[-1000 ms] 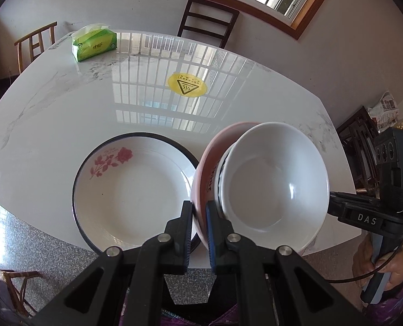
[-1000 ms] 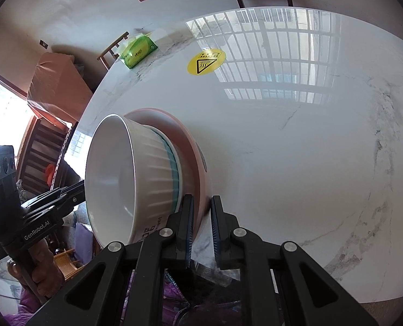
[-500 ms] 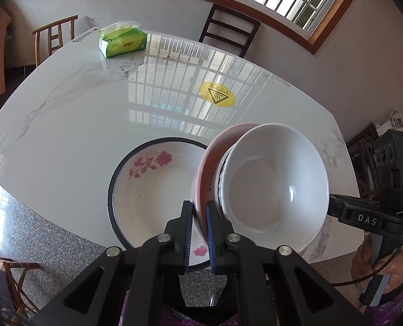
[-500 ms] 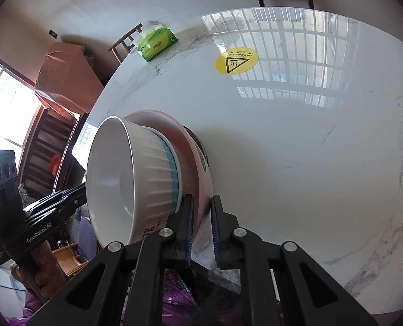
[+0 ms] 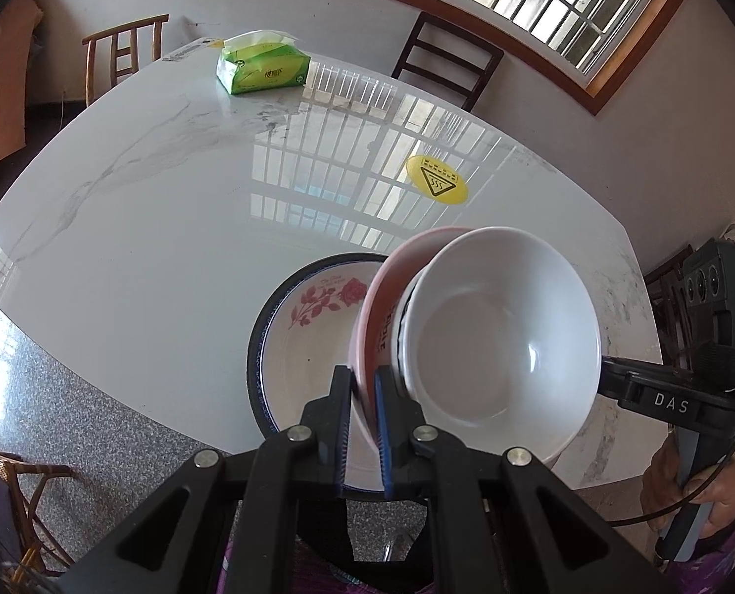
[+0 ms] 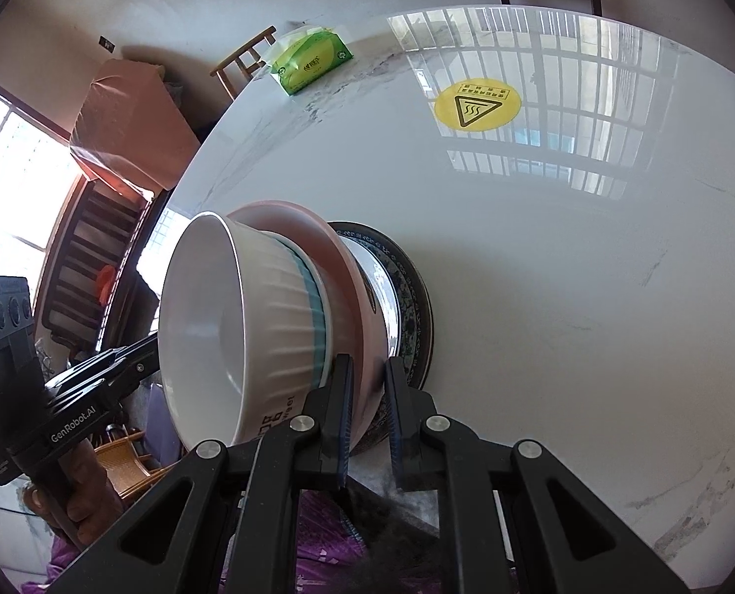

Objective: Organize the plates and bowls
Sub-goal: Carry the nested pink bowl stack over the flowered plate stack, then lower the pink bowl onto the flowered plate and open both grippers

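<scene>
A white ribbed bowl sits nested in a pink bowl. My left gripper is shut on the pink bowl's near rim. My right gripper is shut on the pink bowl's opposite rim, with the white bowl to its left. Together they hold the stack over a white enamel plate with a dark rim and red rose print, which lies on the table's near edge. The plate also shows behind the stack in the right wrist view.
The white marble table bears a green tissue pack at the far left and a yellow warning sticker. Chairs stand around it. The grey speckled floor lies below the near edge.
Both grippers have carried the bowl stack sideways until it hangs over the rose plate. The plate now lies partly hidden beneath the stack. Both grips are unchanged.
</scene>
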`<move>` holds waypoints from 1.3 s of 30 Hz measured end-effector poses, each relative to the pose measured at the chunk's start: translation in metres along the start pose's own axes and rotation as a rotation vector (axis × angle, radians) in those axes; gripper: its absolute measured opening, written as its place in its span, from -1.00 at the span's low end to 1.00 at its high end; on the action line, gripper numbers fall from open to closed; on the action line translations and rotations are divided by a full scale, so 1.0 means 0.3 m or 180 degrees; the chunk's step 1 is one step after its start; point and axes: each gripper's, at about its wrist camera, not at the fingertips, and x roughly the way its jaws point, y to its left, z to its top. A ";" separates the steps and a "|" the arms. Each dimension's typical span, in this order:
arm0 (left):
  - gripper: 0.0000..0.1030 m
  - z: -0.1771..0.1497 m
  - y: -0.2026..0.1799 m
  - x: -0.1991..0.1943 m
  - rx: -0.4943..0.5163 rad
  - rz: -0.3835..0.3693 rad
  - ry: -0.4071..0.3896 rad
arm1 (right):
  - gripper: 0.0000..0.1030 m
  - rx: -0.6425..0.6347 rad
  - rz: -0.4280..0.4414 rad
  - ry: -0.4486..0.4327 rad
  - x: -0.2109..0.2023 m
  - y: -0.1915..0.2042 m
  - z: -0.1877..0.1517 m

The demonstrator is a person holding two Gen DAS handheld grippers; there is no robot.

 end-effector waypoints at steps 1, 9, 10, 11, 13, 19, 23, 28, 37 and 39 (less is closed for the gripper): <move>-0.83 0.003 0.004 0.002 -0.0003 0.0005 -0.0004 | -0.75 -0.0007 0.0000 0.0009 0.004 0.003 0.000; -0.84 0.000 0.033 0.015 -0.0048 0.0020 0.0002 | -0.75 -0.0038 0.0004 0.0059 0.022 0.022 0.007; -0.84 -0.003 0.033 0.015 -0.0052 0.0021 0.0007 | -0.75 -0.0044 0.0001 0.0064 0.025 0.024 0.008; -0.84 -0.004 0.036 0.017 -0.0059 0.0020 0.0013 | -0.75 -0.0048 -0.0002 0.0069 0.029 0.025 0.009; -0.84 -0.007 0.035 0.020 -0.0065 0.0022 0.0025 | -0.75 -0.0049 -0.0005 0.0086 0.034 0.025 0.010; -0.85 -0.005 0.050 0.030 -0.0085 0.0032 0.0042 | -0.75 -0.0040 -0.0007 0.0124 0.050 0.032 0.014; -0.85 -0.003 0.049 0.030 -0.0093 0.0043 0.0040 | -0.75 -0.0042 -0.0005 0.0144 0.056 0.036 0.019; -0.85 -0.003 0.053 0.031 -0.0107 0.0049 0.0045 | -0.75 -0.0044 0.0005 0.0166 0.064 0.036 0.025; -0.86 -0.005 0.050 0.031 -0.0093 0.0090 0.0018 | -0.75 -0.0039 0.0019 0.0182 0.078 0.033 0.032; -0.85 -0.006 0.050 0.030 -0.0083 0.0109 -0.0008 | -0.75 -0.0034 0.0032 0.0179 0.082 0.031 0.034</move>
